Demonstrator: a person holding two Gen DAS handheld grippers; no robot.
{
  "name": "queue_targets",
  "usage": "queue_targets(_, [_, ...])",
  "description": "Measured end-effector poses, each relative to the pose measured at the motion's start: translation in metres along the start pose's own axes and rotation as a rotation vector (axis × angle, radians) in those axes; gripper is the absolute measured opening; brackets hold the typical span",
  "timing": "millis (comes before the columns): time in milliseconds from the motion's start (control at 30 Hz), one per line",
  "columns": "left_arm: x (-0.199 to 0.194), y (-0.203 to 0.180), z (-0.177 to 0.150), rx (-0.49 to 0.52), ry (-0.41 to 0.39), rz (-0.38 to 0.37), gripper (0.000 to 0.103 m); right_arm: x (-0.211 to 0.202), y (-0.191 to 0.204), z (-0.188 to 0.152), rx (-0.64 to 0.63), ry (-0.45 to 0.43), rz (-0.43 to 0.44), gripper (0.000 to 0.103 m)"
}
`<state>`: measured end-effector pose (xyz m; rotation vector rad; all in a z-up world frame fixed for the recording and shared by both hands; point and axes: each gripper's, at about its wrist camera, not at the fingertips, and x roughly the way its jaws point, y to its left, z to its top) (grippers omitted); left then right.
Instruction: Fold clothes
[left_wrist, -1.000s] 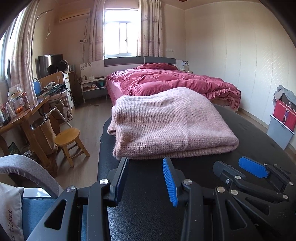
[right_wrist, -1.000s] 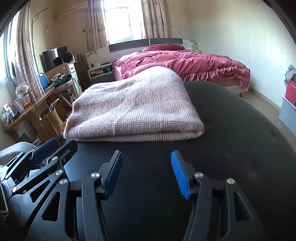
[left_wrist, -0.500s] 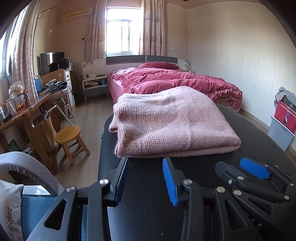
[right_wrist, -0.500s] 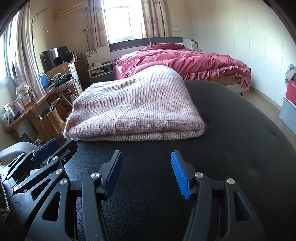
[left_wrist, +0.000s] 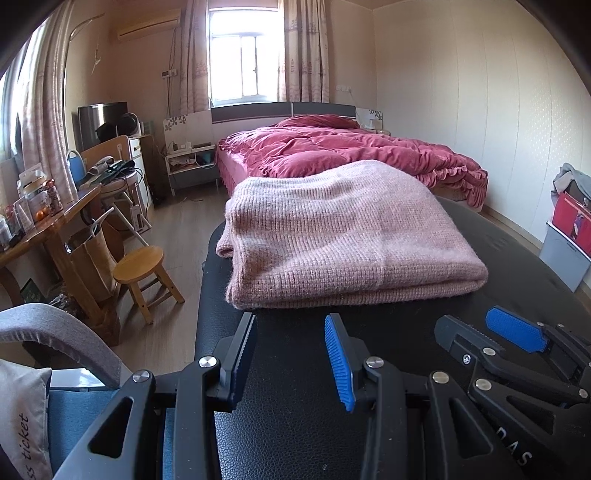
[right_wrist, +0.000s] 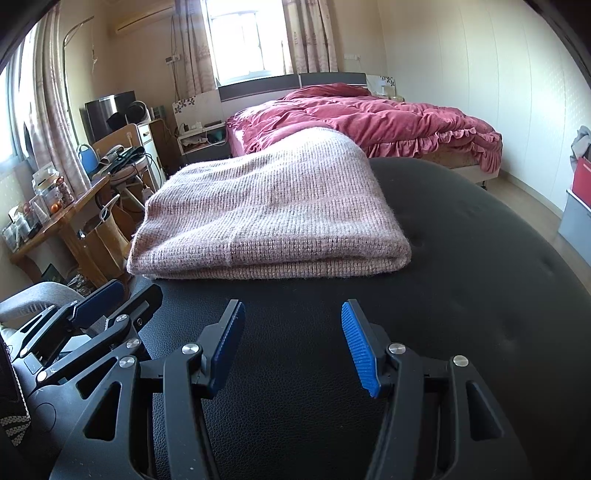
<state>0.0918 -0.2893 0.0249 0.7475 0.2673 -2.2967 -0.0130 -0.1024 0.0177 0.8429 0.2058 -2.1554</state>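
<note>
One pink knitted sweater (left_wrist: 343, 236) lies folded into a thick rectangle on the black padded table (left_wrist: 295, 424), toward its far left part, with its folded edge facing the cameras. Just short of that edge, the left gripper (left_wrist: 291, 354) hovers over bare black surface, jaws parted and holding nothing. Beside it, the right gripper (right_wrist: 291, 347) sits with a wider gap between its blue pads, also empty. Beyond the table stands a bed with a crimson quilt (left_wrist: 351, 151); a wooden stool (left_wrist: 142, 267) stands left.
</note>
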Motion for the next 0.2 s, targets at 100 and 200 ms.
queue_targets(100, [-0.0026,-0.0008,0.0006,0.005,-0.017,-0.004,0.038,0.0002,-0.0015,-0.0001,0.005,0.001,0.001,0.058])
queue_targets(200, [-0.0041,-0.0001,0.0009,0.003,-0.024,-0.008,0.038,0.0003,-0.0019,-0.0005,0.010,0.000,0.002,0.058])
